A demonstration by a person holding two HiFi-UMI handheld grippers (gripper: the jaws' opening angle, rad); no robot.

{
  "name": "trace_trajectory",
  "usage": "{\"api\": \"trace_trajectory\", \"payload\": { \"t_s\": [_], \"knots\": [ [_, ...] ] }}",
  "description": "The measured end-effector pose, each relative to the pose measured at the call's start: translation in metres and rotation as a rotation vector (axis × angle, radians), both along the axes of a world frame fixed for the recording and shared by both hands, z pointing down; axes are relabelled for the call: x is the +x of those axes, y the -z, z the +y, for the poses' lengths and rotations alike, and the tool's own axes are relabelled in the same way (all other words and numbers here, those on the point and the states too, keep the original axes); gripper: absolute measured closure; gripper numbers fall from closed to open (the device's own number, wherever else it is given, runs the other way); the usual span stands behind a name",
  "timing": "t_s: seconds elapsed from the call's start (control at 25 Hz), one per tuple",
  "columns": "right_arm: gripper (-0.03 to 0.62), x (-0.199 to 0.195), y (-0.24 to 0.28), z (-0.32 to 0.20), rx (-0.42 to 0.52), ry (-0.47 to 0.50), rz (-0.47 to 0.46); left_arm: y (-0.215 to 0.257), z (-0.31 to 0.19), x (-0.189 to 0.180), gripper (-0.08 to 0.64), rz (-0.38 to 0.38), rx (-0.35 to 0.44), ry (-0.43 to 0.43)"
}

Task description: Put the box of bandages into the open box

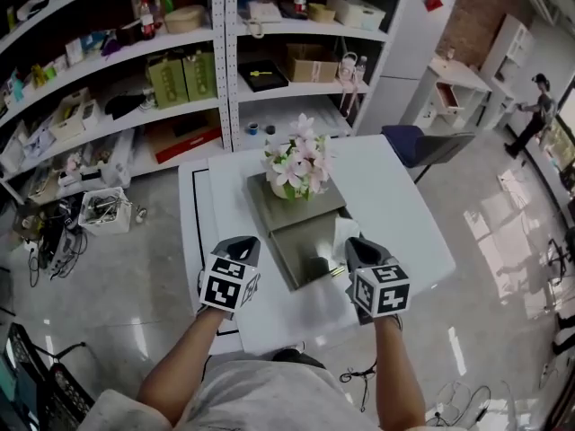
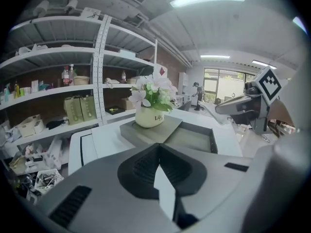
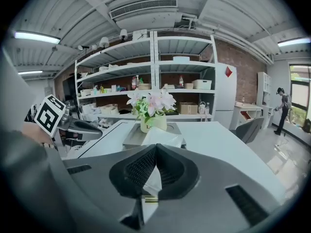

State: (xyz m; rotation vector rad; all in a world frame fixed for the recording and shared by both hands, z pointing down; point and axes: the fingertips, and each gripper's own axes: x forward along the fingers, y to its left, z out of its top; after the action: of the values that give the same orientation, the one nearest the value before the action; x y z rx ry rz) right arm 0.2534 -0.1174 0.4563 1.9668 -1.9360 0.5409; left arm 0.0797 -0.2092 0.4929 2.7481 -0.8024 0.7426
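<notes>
The only writing that can be read is on the cream ceramic pot of pink and white flowers, where dark letters beginning "Lif" are seen; the black-and-white square markers on each gripper's cube carry patterns only, and no print can be made out on the small white box of bandages. That box is gripped by its near edge in the jaws of the right gripper, which are closed narrowly on it, and it is held tilted at the right rim of the shallow grey open box; in the right gripper view it is seen just past the jaw tips, in front of the pot. The jaws of the left gripper are brought together with only a sliver between them and nothing is held; this gripper is kept just left of the grey box. The pot is set on the flat grey panel at the far end of that box. Everything is carried by a white rectangular surface. Behind it, white metal shelving crowded with cartons, bottles and bags is seen against a red brick wall, with a dark blue chair at the far right corner of the surface. A white wire basket and tangled cables are left on the glossy grey floor, and a person is seen standing far off.
</notes>
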Motion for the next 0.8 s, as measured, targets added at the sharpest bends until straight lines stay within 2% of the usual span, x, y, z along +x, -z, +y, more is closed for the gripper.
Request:
{"api": "trace_trajectory", "payload": {
  "t_s": [0.36,0.8],
  "knots": [
    [0.586,0.009,-0.031,-0.030,-0.095,0.177,0.031,-0.019,-0.001,0.010,0.555,-0.017,-0.006,0.077],
    [0.586,0.002,-0.073,-0.053,-0.262,0.427,0.137,-0.026,-0.006,0.004,0.555,-0.016,-0.007,0.146]
  ]
}}
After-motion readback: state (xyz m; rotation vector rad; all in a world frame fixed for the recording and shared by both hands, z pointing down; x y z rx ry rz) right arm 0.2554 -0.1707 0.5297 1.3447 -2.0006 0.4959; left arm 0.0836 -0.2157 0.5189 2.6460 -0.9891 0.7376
